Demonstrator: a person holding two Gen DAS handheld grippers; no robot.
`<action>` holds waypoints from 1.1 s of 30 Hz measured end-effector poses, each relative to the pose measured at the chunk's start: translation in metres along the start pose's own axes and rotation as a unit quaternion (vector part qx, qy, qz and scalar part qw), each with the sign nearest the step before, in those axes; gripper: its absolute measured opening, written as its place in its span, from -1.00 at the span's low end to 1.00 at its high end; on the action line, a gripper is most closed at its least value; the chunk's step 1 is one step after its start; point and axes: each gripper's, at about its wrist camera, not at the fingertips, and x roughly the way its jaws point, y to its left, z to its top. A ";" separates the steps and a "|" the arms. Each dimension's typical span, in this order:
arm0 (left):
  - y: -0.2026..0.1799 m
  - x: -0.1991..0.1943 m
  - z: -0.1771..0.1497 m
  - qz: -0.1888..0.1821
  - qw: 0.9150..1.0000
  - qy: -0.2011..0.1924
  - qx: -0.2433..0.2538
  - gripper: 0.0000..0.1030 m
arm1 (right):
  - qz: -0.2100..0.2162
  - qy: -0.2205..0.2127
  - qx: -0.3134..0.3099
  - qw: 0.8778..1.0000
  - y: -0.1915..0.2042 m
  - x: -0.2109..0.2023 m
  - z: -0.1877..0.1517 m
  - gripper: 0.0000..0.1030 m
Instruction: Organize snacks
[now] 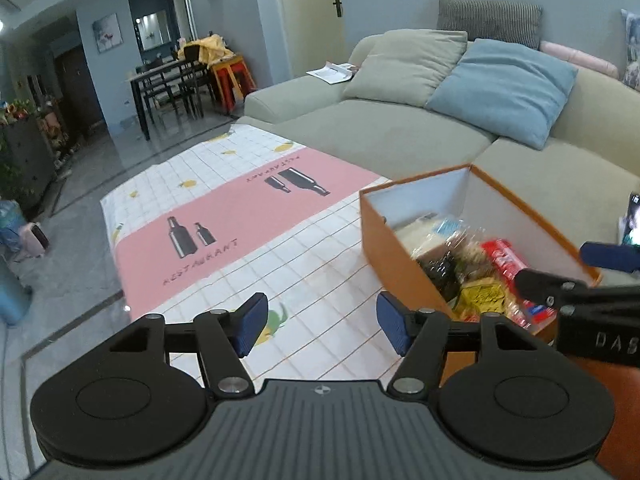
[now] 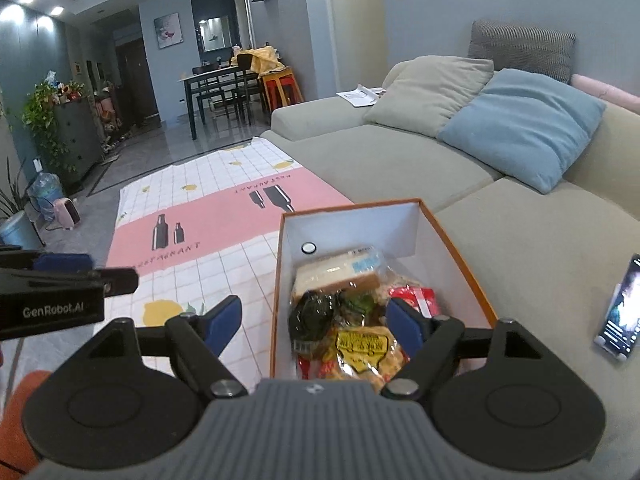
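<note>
An orange box (image 2: pixel 452 236) with white inner walls stands on the table at its sofa side; it also shows in the left wrist view (image 1: pixel 394 256). It holds several snack packs: a wrapped sandwich (image 2: pixel 340 270), a dark round pack (image 2: pixel 312 316), a yellow bag (image 2: pixel 362 346) and a red pack (image 2: pixel 418 296). My right gripper (image 2: pixel 314 326) is open and empty, above the box's near end. My left gripper (image 1: pixel 322 322) is open and empty over the tablecloth (image 1: pixel 240 216), left of the box. The right gripper also shows in the left wrist view (image 1: pixel 568 280).
The table carries a white checked cloth with a pink band (image 2: pixel 208 216). A beige sofa (image 2: pixel 400 164) with a blue cushion (image 2: pixel 524 124) runs along the right. A phone (image 2: pixel 620 308) stands on the sofa seat. A dining table (image 2: pixel 224 88) and floor lie beyond.
</note>
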 end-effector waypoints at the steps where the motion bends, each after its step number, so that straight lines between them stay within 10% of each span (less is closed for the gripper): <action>1: 0.000 0.000 -0.005 0.003 1.000 -0.004 0.000 0.43 | -0.004 0.003 -0.002 1.000 0.001 0.001 -0.003 0.51; 12: 0.015 0.023 -0.029 -0.020 0.996 0.076 -0.052 0.43 | -0.015 0.054 -0.030 0.998 0.016 0.016 -0.023 0.51; 33: 0.017 0.022 -0.037 -0.018 0.994 0.092 -0.062 0.43 | -0.013 0.076 -0.039 0.996 0.023 0.019 -0.031 0.51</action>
